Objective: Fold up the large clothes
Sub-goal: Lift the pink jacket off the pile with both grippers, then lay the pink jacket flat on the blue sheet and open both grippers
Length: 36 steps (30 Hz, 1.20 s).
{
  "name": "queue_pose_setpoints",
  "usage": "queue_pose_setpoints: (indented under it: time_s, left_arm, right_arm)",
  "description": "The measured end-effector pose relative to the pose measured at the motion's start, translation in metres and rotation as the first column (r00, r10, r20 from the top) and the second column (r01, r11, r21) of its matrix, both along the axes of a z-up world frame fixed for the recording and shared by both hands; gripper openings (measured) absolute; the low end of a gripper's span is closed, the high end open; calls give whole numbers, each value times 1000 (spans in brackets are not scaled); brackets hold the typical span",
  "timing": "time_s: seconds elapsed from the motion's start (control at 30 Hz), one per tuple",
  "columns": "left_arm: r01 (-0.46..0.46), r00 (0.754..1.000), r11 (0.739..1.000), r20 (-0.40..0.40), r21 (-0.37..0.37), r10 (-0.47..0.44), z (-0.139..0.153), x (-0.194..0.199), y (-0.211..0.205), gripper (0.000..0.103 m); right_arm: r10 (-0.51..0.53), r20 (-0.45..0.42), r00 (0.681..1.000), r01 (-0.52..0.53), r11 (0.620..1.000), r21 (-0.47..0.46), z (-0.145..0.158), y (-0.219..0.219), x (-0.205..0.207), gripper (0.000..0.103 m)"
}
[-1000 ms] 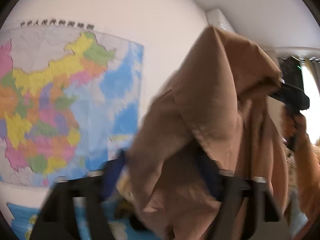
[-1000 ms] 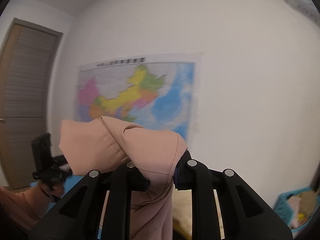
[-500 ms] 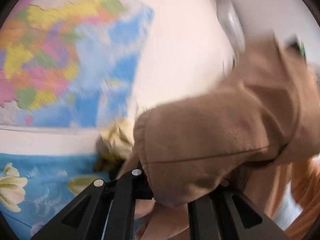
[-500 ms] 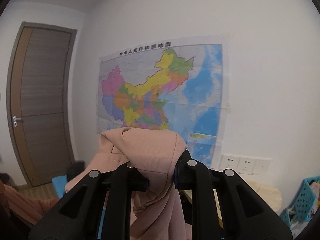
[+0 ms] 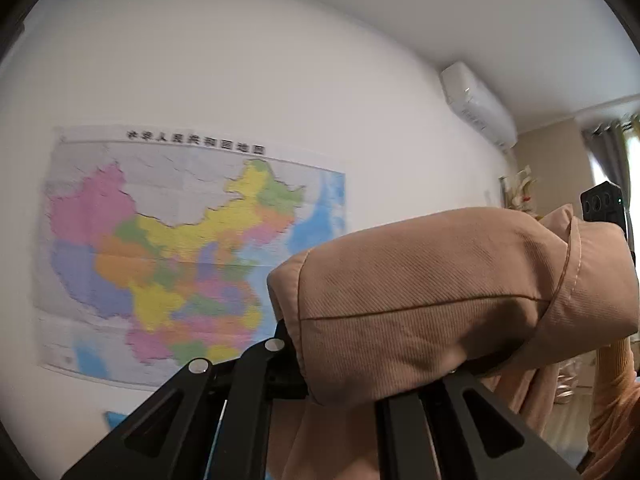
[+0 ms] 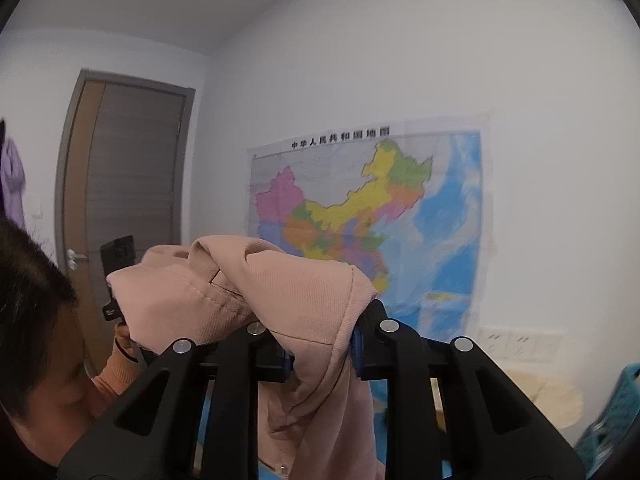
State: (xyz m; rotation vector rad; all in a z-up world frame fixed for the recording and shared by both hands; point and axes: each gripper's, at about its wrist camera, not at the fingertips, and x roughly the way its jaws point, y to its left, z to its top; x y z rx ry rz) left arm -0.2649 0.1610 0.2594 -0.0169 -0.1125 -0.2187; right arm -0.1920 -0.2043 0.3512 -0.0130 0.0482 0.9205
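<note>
Left gripper (image 5: 340, 376) clamped tight on pink garment (image 5: 420, 304). Right gripper (image 6: 320, 354) easing apart, garment edge between jaws. Held aloft, wall map (image 6: 368, 216) well beyond.

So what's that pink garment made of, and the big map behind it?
The pink garment looks like matte woven twill, perhaps cotton: fine diagonal ribs and stitched seams show. The map seems thin printed paper with a slight sheen; fold creases cross it.

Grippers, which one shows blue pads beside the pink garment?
The right gripper: blue pads flank the pink garment between its opening fingers. The left gripper is shut on it, pads hidden under cloth.
</note>
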Motion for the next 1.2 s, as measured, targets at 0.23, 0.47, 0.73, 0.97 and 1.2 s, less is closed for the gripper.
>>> queue_pose_setpoints:
  time_s: [0.23, 0.47, 0.73, 0.97, 1.2]
  left_arm:
    - [-164, 945, 986, -284, 10, 160, -32, 90, 28, 6]
    - [-352, 695, 935, -654, 52, 298, -181, 251, 88, 6]
    - [-378, 515, 926, -830, 3, 213, -287, 339, 138, 6]
    - [-346, 417, 938, -894, 11, 164, -308, 367, 153, 25]
    - [-293, 508, 956, -850, -21, 137, -284, 353, 153, 63]
  right_arm:
    - [28, -304, 952, -28, 1000, 2, -62, 50, 136, 23]
    - [-141, -622, 770, 7, 977, -212, -221, 156, 313, 22]
    - [-272, -730, 627, 2, 938, -348, -335, 194, 392, 23]
    - [-394, -605, 692, 58, 866, -497, -328, 199, 400, 80]
    - [-349, -371, 861, 54, 786, -616, -312, 219, 358, 81]
